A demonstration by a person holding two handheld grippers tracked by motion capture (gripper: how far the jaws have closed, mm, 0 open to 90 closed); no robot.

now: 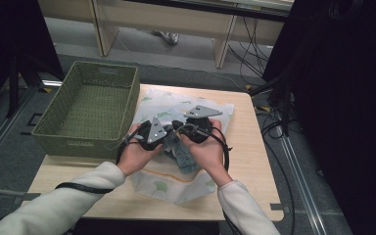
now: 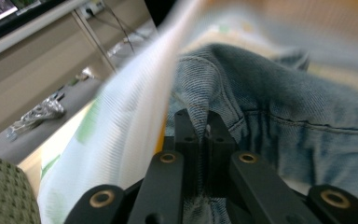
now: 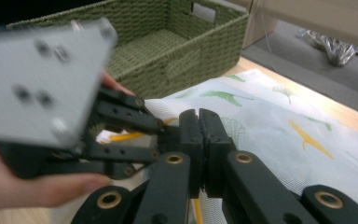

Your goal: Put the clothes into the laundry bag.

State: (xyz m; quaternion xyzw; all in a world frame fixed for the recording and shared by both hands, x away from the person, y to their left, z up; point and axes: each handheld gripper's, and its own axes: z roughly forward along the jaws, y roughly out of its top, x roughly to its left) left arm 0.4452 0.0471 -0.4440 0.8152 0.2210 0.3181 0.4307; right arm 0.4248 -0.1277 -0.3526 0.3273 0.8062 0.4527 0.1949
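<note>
On the left of the table (image 1: 254, 161) sits a green woven basket (image 1: 89, 108), and it has nothing in it. Just beside it lies a thin white cloth with leaf pictures (image 1: 176, 183), spread out flat. In the middle of that cloth is a small bunch of blue jeans cloth (image 1: 186, 159), and both hands meet right over it. The left gripper (image 1: 152, 132) has its two black jaws pressed together, and in the left gripper view they pinch a fold of the jeans cloth (image 2: 279, 116), with the white cloth (image 2: 130, 126) lifted up next to it. The right gripper (image 1: 199, 126) is very close to the left one, almost touching. In the right gripper view its jaws are pressed together too, over the white cloth (image 3: 270, 140), but I cannot tell if they hold any cloth. What could go wrong? I think the left pinch is small, so the jeans cloth might slip out if it is pulled fast. The white cloth could also come up with it and drag. And the two grippers are so close that they could bump or tangle their cables.
</note>
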